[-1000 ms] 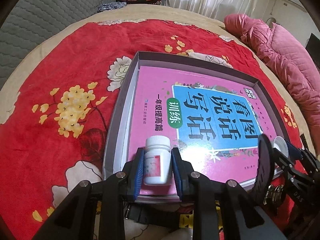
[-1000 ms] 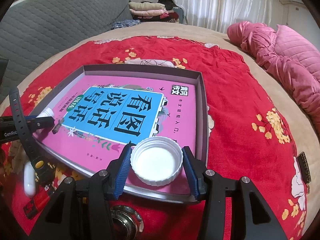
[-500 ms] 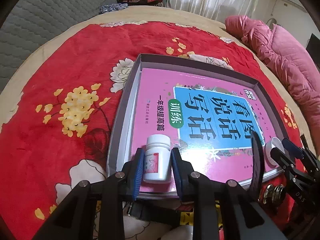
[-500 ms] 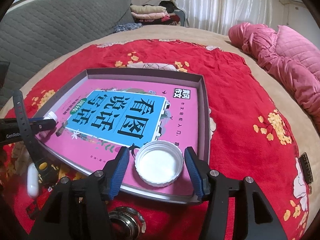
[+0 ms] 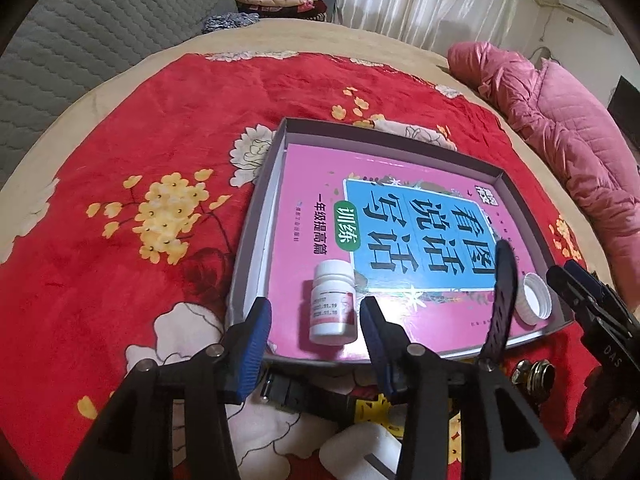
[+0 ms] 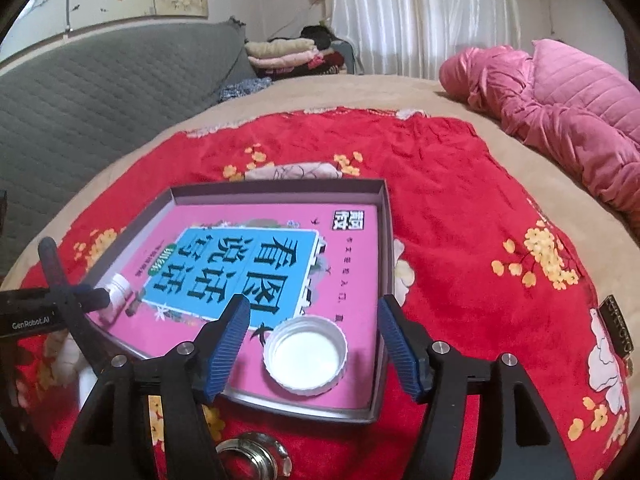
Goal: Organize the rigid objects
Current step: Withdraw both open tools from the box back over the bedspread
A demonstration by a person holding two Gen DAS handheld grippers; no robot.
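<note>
A white pill bottle with a pink label lies on the pink book inside the grey shallow box. My left gripper is open, its blue fingers apart on either side of the bottle and clear of it. A white lid lies upside down on the book near the box's near right corner. My right gripper is open around the lid without touching it. The bottle also shows in the right wrist view, and the lid in the left wrist view.
The box rests on a red flowered blanket on a bed. A metal fitting lies on the blanket just in front of the box. A white plastic piece lies under my left gripper. A pink jacket lies at the right.
Both grippers have opened and pulled back. The bottle and the lid, held before, now rest free on the book in the box.
</note>
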